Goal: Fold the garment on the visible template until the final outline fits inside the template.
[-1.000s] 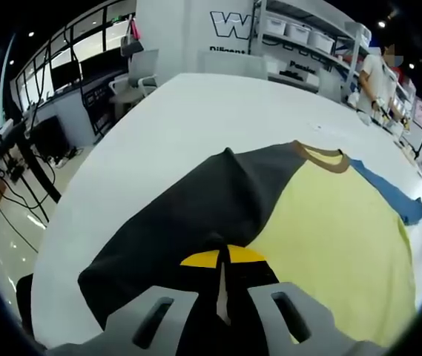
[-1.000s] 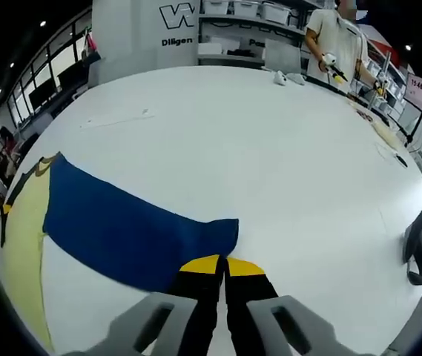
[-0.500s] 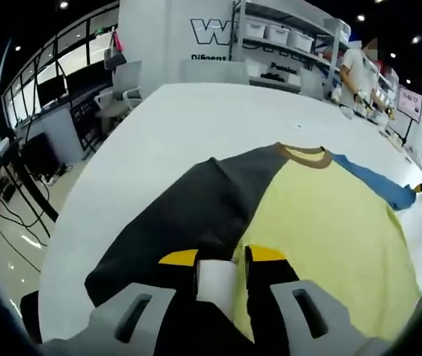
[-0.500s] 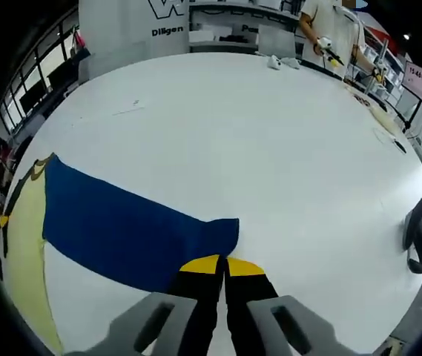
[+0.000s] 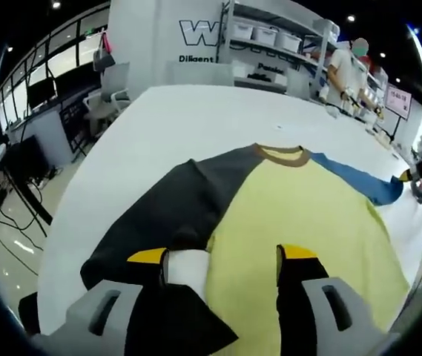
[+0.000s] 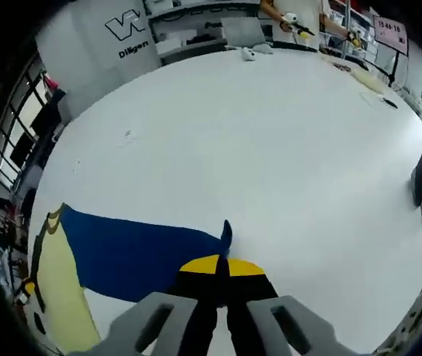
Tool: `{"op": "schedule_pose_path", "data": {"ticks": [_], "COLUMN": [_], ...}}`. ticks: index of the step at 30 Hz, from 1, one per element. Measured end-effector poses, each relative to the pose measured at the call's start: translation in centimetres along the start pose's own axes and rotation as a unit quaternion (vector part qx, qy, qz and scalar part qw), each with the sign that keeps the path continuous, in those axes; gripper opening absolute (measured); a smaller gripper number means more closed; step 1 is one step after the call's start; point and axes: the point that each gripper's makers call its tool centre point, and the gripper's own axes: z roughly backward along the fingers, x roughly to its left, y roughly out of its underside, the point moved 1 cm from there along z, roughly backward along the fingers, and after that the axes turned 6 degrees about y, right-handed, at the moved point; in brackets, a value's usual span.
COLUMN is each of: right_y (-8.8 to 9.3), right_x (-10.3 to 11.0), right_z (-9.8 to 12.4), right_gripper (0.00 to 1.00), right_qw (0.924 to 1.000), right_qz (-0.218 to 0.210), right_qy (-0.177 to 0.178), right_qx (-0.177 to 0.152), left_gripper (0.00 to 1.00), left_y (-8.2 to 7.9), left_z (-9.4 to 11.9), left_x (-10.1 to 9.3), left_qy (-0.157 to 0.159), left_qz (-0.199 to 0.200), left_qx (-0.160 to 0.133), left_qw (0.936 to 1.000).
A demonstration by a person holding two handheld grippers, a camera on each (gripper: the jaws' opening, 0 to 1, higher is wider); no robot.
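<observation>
— Two grippers: how does each stand?
— The left gripper [image 5: 226, 261] has its jaws spread wide over the garment [image 5: 299, 215], gripping nothing. The right gripper [image 6: 221, 265] is pinched together on the cuff of the blue sleeve [image 6: 133, 251].
— And where does the garment lie?
— It is spread flat on the white table [image 5: 196, 119]: dark sleeve [image 5: 173, 215] one side, yellow body in the middle. White bins [image 5: 262, 33] sit on a shelf behind; their contents cannot be made out.

The garment [image 5: 299, 215] lies spread on the surface [image 5: 196, 119]. The left claw [image 5: 225, 267] sits at its near hem. The right claw [image 6: 222, 268] is at one sleeve's end [image 6: 224, 236].
</observation>
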Motion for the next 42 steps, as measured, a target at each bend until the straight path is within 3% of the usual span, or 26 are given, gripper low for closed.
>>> {"op": "schedule_pose_path", "data": {"ticks": [3, 9, 15, 20, 21, 31, 37, 42], "right_y": [-0.3, -0.6, -1.3, -1.8, -1.9, -2.6, -2.1, -1.7], "right_x": [2.5, 5.6, 9.0, 11.7, 14.1, 18.3, 24.1, 27.1], "right_z": [0.7, 1.7, 3.4, 4.7, 5.7, 6.7, 7.9, 8.7], "right_gripper": [0.00, 0.00, 0.00, 0.00, 0.00, 0.00, 0.00, 0.00], "right_qw": [0.9992, 0.9974, 0.9938, 0.9909, 0.9880, 0.9817, 0.9727, 0.9666], "right_qz": [-0.015, -0.021, -0.017, -0.004, 0.005, 0.021, 0.051, 0.067], "right_qy": [-0.036, -0.069, -0.109, -0.132, -0.152, -0.186, -0.222, -0.244], "right_qx": [-0.002, 0.003, -0.012, -0.024, -0.030, -0.038, -0.041, -0.039], "left_gripper": [0.66, 0.63, 0.63, 0.68, 0.69, 0.91, 0.97, 0.99], "left_y": [0.2, 0.3, 0.3, 0.4, 0.4, 0.9, 1.3, 1.3], "left_z": [0.5, 2.0, 2.9, 3.4, 3.7, 4.0, 4.5, 5.0], "left_x": [-0.4, -1.4, -2.3, -2.9, -3.3, -4.0, -4.6, -5.0], "left_qy": [0.005, 0.012, 0.033, 0.040, 0.045, 0.055, 0.063, 0.074], "left_qz": [0.010, -0.003, 0.002, -0.010, -0.016, -0.033, -0.052, -0.048], "left_qx": [0.001, 0.000, -0.008, -0.010, -0.011, -0.006, -0.001, -0.006], "left_qw": [0.9999, 0.9999, 0.9994, 0.9991, 0.9988, 0.9979, 0.9966, 0.9961]}}
